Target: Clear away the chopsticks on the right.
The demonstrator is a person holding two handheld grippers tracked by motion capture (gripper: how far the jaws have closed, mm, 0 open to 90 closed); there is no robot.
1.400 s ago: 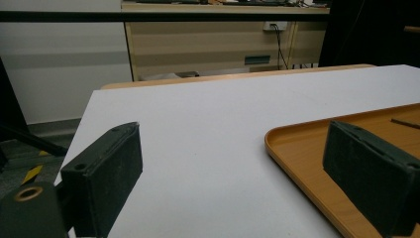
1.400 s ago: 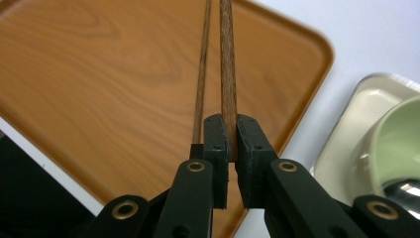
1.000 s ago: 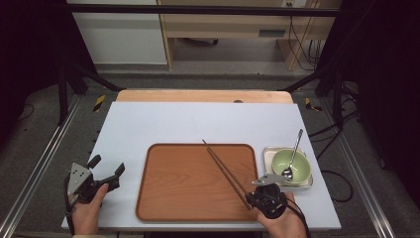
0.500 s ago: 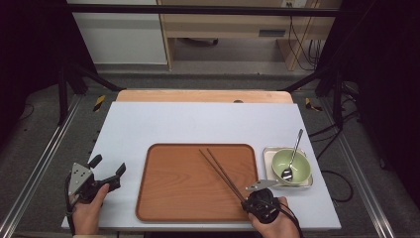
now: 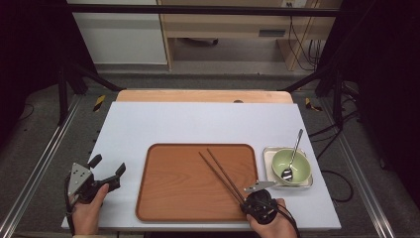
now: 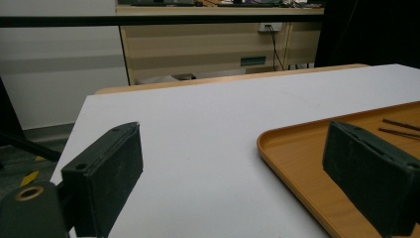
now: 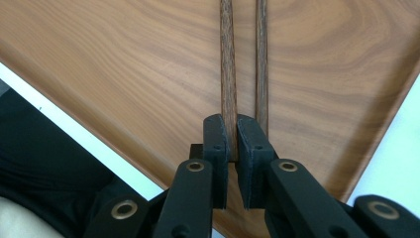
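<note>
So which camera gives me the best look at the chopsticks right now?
The right gripper view: the chopsticks run up the frame close, one pinched in the right hand-held gripper, the other just beside it. The high view shows both chopsticks whole but thin over the tray. The left gripper view catches their tips.

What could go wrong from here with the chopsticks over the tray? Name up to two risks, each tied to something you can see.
1. The right gripper seems to clamp one chopstick; the second chopstick runs beside the jaws and may slip loose.
2. The bowl with its spoon sits just right of the tray; a sideways swing could knock them.
</note>
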